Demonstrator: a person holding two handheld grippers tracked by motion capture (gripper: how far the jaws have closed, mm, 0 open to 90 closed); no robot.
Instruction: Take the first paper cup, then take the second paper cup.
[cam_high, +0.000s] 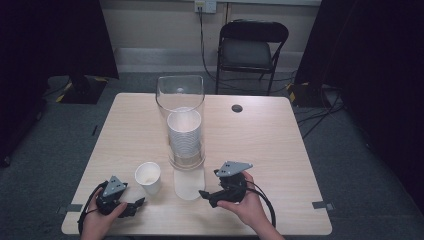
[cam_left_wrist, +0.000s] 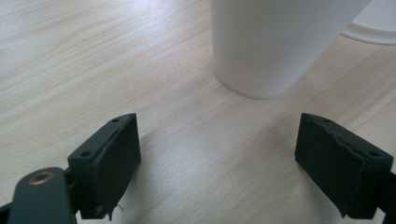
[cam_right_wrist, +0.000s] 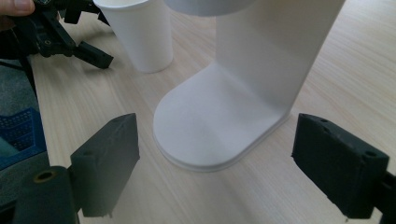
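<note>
A single white paper cup (cam_high: 148, 177) stands upright near the table's front left. In the left gripper view the cup (cam_left_wrist: 275, 42) rises just ahead of the jaws. My left gripper (cam_high: 136, 204) lies low in front of it, open, with only bare wood between the jaws (cam_left_wrist: 219, 140). A clear tube dispenser (cam_high: 181, 95) holds a stack of white cups (cam_high: 184, 132) over a white base (cam_high: 189, 184). My right gripper (cam_high: 206, 196) sits just right of that base (cam_right_wrist: 210, 126), open (cam_right_wrist: 217, 154) and holding nothing.
The wooden table (cam_high: 260, 150) has a dark cable hole (cam_high: 237, 108) at the back. A black folding chair (cam_high: 252, 50) stands beyond it. The right gripper view shows the other gripper (cam_right_wrist: 60, 39) beside the cup (cam_right_wrist: 140, 32), and something blue (cam_right_wrist: 18, 135) below the table edge.
</note>
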